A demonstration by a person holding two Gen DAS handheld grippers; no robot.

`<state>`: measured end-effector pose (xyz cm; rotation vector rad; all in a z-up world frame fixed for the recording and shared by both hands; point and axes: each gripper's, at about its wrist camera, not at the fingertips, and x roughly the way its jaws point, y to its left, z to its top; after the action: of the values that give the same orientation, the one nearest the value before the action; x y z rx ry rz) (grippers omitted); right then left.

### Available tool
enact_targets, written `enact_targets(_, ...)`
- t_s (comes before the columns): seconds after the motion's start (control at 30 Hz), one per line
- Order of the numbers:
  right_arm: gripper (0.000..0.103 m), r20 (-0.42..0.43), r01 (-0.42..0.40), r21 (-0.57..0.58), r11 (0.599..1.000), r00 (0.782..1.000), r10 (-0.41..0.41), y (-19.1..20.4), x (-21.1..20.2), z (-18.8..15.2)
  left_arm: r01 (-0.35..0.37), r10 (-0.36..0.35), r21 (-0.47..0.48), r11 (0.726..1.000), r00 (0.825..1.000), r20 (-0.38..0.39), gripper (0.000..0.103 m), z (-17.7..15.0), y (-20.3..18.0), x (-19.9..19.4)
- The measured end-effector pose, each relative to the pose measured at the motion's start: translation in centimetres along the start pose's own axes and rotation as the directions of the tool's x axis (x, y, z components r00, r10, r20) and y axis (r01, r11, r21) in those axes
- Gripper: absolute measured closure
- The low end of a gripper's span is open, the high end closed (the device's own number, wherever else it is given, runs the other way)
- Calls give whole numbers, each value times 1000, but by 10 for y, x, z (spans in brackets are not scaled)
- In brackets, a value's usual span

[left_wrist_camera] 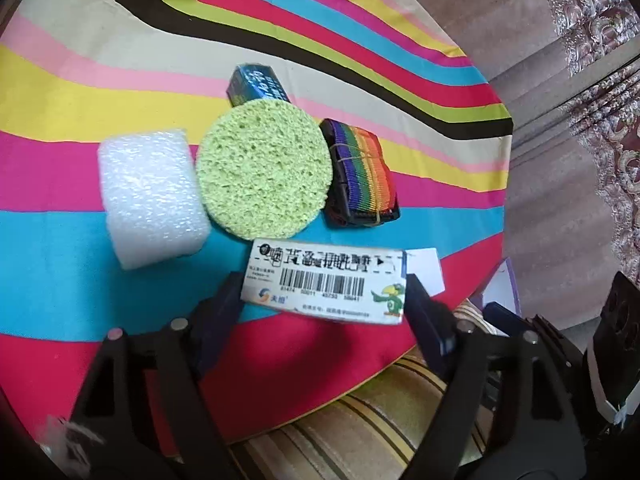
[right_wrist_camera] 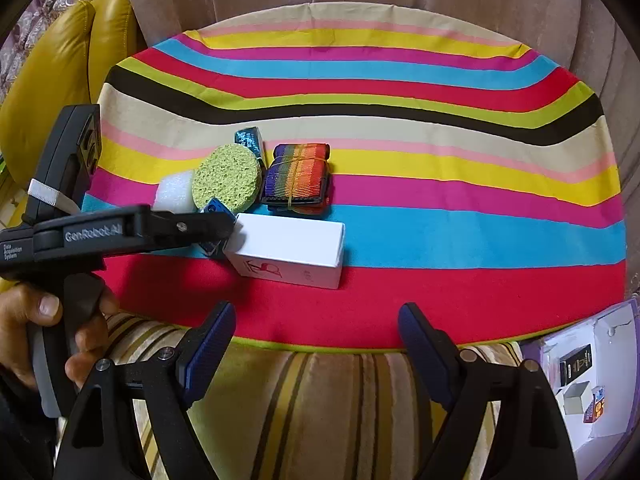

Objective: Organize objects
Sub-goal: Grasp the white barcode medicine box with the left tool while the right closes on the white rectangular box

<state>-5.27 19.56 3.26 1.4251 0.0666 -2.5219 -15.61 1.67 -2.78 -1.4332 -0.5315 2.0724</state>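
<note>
Left wrist view showed my left gripper (left_wrist_camera: 324, 292) pinching the white box (left_wrist_camera: 326, 284) by its two short ends, probably to set it beside the green sponge (left_wrist_camera: 264, 170), while my right gripper (right_wrist_camera: 316, 336) waited spread, empty.

It looks like a home living room: a striped tablecloth (right_wrist_camera: 400, 80), a yellow leather armchair (right_wrist_camera: 60, 52), and probably curtains (left_wrist_camera: 592, 20).

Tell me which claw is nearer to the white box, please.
Left. The left claw has its fingers on both ends of the white box. The right claw is open and apart from it, back over the table's near edge.
</note>
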Motion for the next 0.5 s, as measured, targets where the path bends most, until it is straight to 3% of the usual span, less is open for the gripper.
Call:
enact_targets(0.23,19,-8,4,-6,1000,1000,-4,9,14,10,-3,6,-26,1000,993,115,23,-2,3,-22)
enact_targets(0.5,19,15,19,7,1000,1000,-19,23,28,22,-101,101,-12,995,959,266,23,-11,-8,-47)
